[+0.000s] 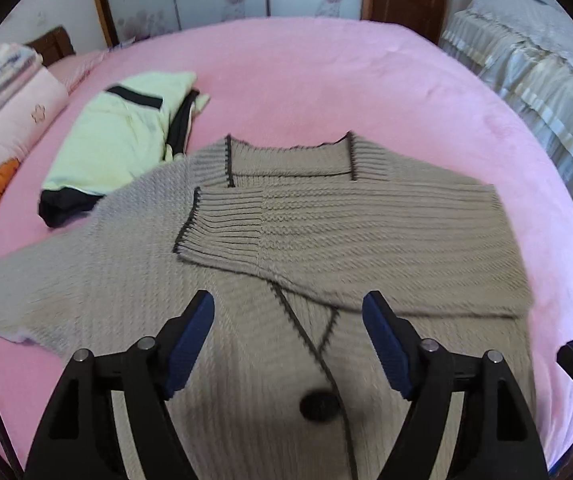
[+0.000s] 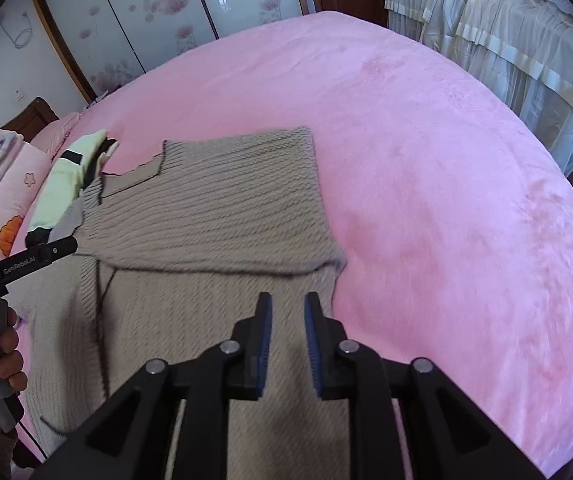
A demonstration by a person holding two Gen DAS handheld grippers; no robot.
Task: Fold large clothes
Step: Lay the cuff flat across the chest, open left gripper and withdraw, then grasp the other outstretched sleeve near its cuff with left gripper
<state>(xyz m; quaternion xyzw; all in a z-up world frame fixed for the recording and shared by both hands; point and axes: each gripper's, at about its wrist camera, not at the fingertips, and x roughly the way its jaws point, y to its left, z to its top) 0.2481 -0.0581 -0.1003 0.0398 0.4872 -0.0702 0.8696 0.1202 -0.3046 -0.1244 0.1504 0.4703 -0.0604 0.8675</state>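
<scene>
A large beige knit cardigan [image 1: 246, 264] with dark trim and a dark button lies spread on the pink bed [image 1: 326, 80]. Its right sleeve [image 1: 326, 232] is folded across the chest; the left sleeve [image 1: 66, 264] stretches out to the left. My left gripper [image 1: 288, 312] hovers wide open and empty above the cardigan's front. In the right wrist view my right gripper [image 2: 288, 312] hovers over the cardigan [image 2: 206, 216] near its right edge, jaws a small gap apart and empty.
A folded pale yellow and black garment [image 1: 118, 136] lies on the bed left of the cardigan, also in the right wrist view [image 2: 66, 176]. Pink pillows [image 1: 10, 132] lie at the far left. A white covered bed [image 1: 526, 60] stands to the right. Wardrobe doors stand behind.
</scene>
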